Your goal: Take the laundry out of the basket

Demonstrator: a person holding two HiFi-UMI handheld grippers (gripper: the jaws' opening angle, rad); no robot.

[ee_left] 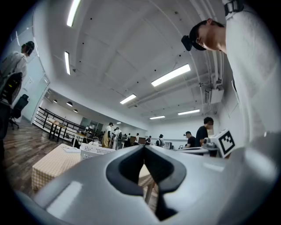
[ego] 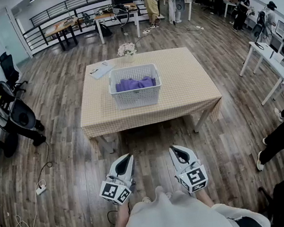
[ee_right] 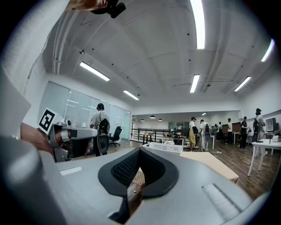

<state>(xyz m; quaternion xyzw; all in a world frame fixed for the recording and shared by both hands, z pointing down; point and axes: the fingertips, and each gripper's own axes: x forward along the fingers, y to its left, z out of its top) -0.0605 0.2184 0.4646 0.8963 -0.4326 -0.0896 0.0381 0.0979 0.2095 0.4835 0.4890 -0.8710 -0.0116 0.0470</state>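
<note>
A white slatted laundry basket (ego: pixel 136 96) stands mid-table on the checked tablecloth (ego: pixel 186 90), with purple laundry (ego: pixel 135 83) lying inside it. Both grippers hang close to my body, well short of the table's near edge. My left gripper (ego: pixel 126 158) has its jaws together and nothing between them, and my right gripper (ego: pixel 175 149) is shut and empty too. In the left gripper view the jaw tips (ee_left: pixel 144 147) meet, with the basket (ee_left: pixel 94 151) far off at the left. The right gripper view shows its closed tips (ee_right: pixel 139 150) and the basket (ee_right: pixel 164 147) ahead.
A small flower pot (ego: pixel 126 49) and a paper (ego: pixel 102 68) lie on the table behind the basket. Wooden floor lies between me and the table. A power strip with cable (ego: pixel 39 189) is on the floor at left, office chairs (ego: pixel 18 115) further left, a white desk (ego: pixel 269 62) at right.
</note>
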